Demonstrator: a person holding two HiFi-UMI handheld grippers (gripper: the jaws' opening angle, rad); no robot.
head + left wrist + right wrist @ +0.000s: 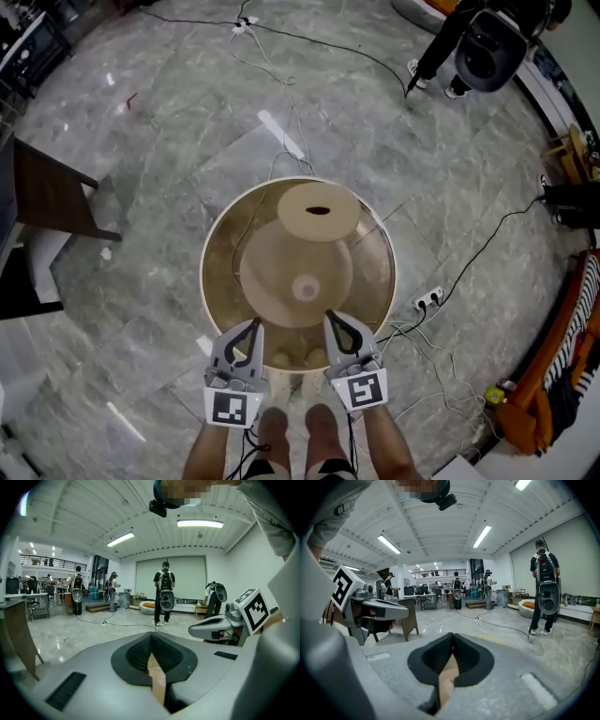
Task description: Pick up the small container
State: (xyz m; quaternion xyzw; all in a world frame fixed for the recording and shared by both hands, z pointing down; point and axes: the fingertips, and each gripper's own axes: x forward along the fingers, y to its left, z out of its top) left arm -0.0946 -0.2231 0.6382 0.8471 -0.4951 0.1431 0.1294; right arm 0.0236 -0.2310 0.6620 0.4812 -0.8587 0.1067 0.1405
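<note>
The small container (318,211), a tan round piece with a dark slot on top, stands on the round table (218,239) at its 12 o'clock edge, well apart from both claws. The left claw (253,326) and the right claw (331,319) hang over the 6 o'clock edge of the table, side by side. Each one has its jaws pressed together, with nothing between them. Two small pale round things (281,358) lie between the claws; I cannot tell what they are.
</note>
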